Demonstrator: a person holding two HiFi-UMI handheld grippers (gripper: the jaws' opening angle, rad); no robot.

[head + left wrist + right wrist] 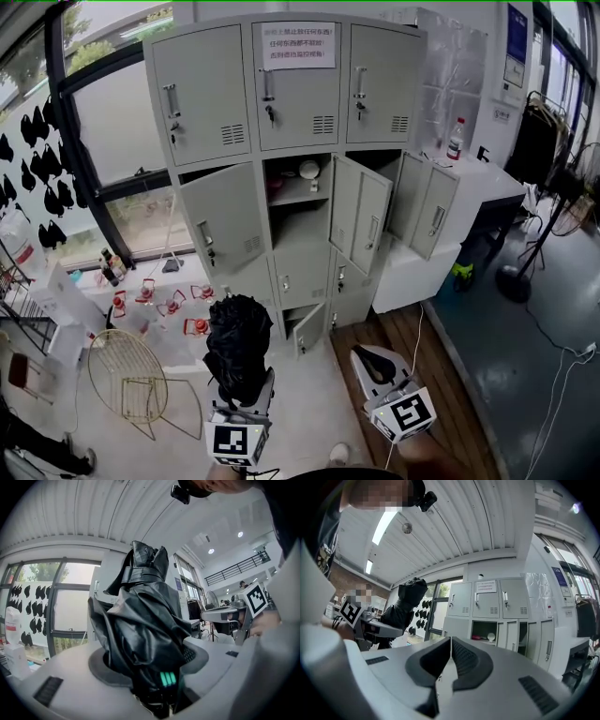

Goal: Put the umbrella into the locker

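A folded black umbrella (pixel 237 345) stands upright in my left gripper (pixel 241 398), whose jaws are shut on its lower part. In the left gripper view the umbrella (pixel 140 625) fills the middle, clamped between the grey pads. My right gripper (pixel 373 367) is beside it at the lower right, shut with nothing between its jaws (pixel 450 653). Ahead stands the grey locker bank (pixel 291 159). Its middle compartment (pixel 298 192) is open, with a pale round thing and a red thing inside. In the right gripper view the locker bank (pixel 506 620) is seen ahead at the right.
Several locker doors (pixel 361 211) hang open at the middle and right. A white table (pixel 487 187) with a bottle stands to the right. A wire chair (pixel 127 380) and red items lie on the floor at left. A fan stand (pixel 525 272) is at the far right.
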